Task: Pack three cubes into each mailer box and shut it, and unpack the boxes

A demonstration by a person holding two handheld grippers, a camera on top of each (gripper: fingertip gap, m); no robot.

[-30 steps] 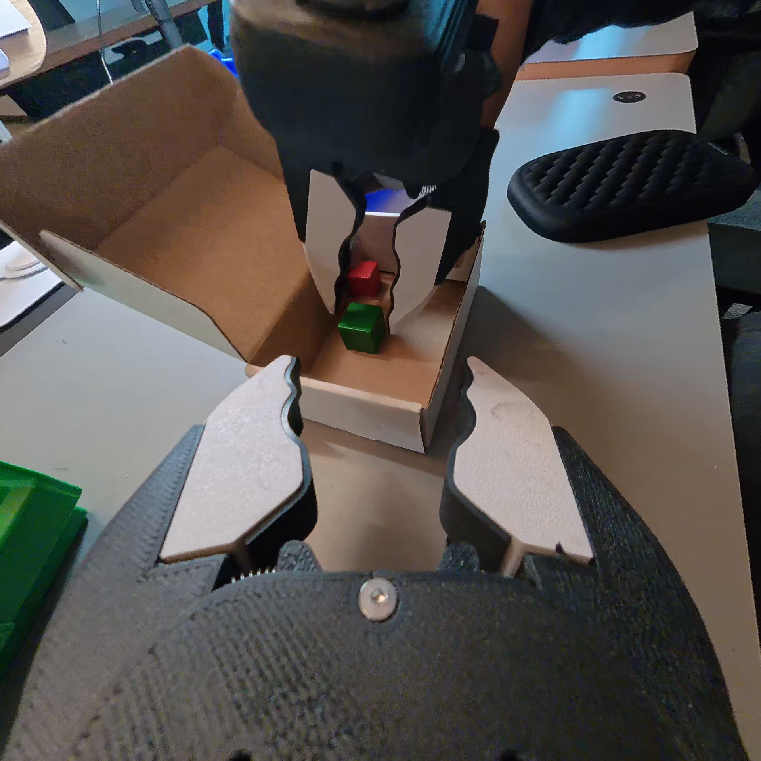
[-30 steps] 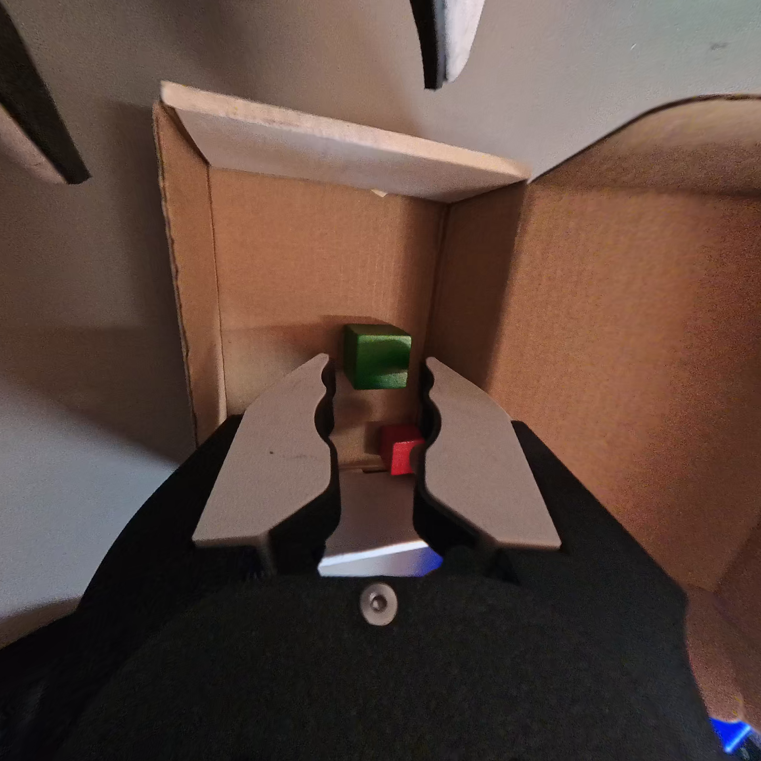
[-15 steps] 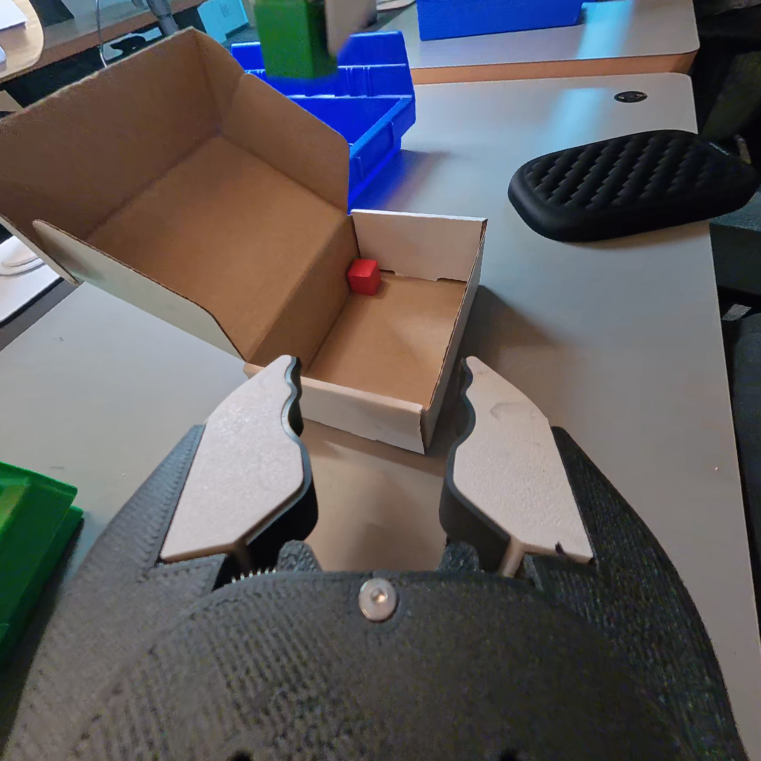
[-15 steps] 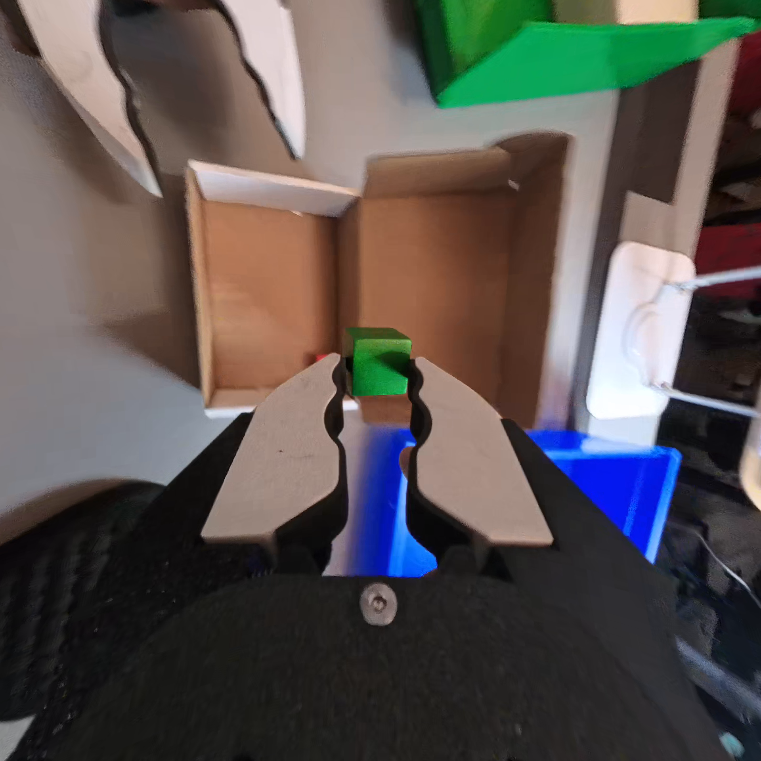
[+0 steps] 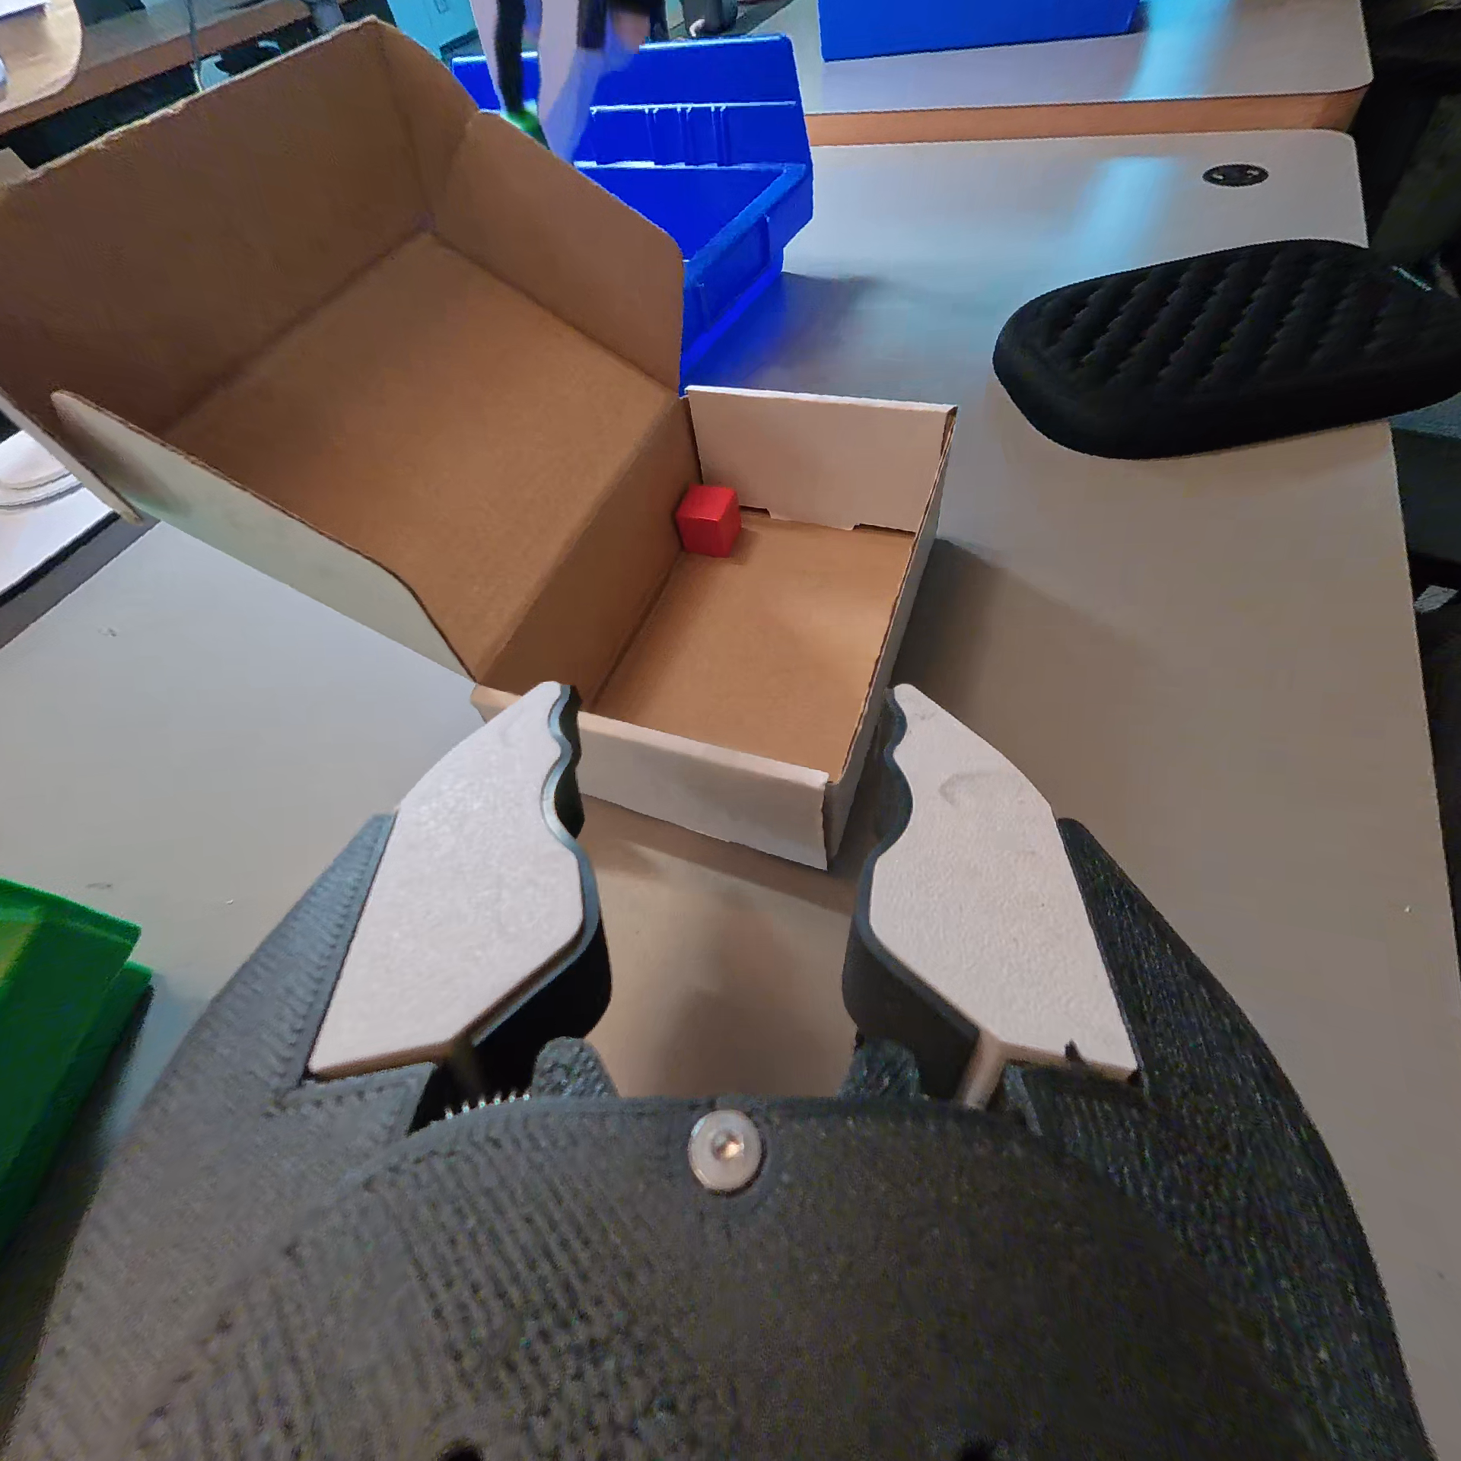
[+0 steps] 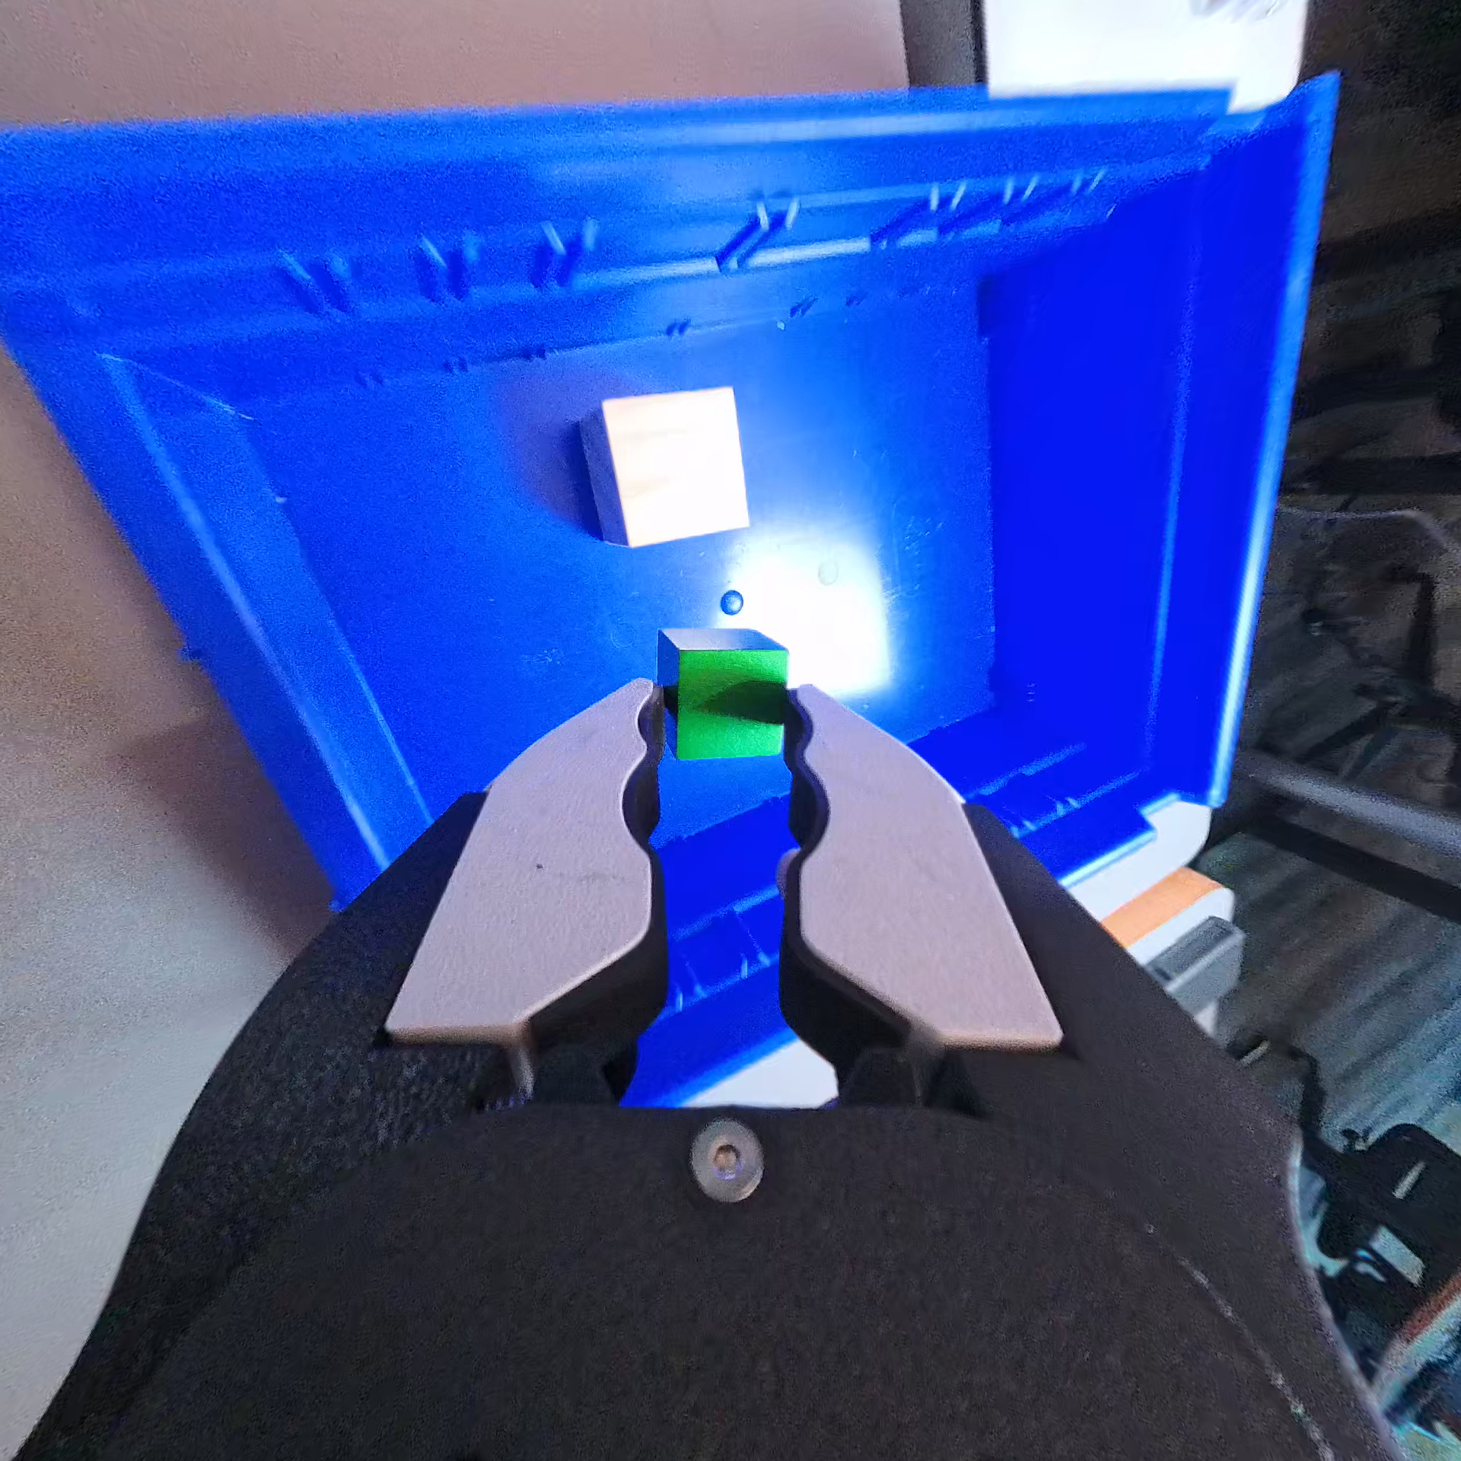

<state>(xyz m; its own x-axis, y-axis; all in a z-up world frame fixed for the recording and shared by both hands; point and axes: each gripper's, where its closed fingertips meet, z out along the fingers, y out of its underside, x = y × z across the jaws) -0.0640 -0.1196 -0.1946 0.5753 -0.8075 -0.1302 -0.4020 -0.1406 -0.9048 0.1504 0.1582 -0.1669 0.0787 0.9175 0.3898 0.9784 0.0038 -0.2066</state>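
Observation:
An open cardboard mailer box [image 5: 704, 779] stands on the grey table, its lid [image 5: 332, 332] folded back to the left. A red cube [image 5: 707, 519] sits in its far left corner. My left gripper [image 5: 727, 759] is open and empty, its fingertips at either side of the box's near wall. My right gripper [image 6: 726, 704] is shut on a green cube [image 6: 727, 704] and holds it over a blue bin [image 6: 379, 490]. A pale wooden cube [image 6: 672, 466] lies on the bin's floor. In the left wrist view the right gripper [image 5: 545, 87] shows blurred at the top, over the bin [image 5: 711, 198].
A black padded armrest [image 5: 1233, 340] lies over the table's right edge. A green bin [image 5: 55, 1020] sits at the near left. A second blue bin [image 5: 972, 24] stands on a far desk. The table edge runs close on the right. One gripper's finger ends stand about 35 cm off the other's.
My right gripper closed on the green cube inside the box, lifted it out and carried it over the blue bin. The left gripper has not moved.

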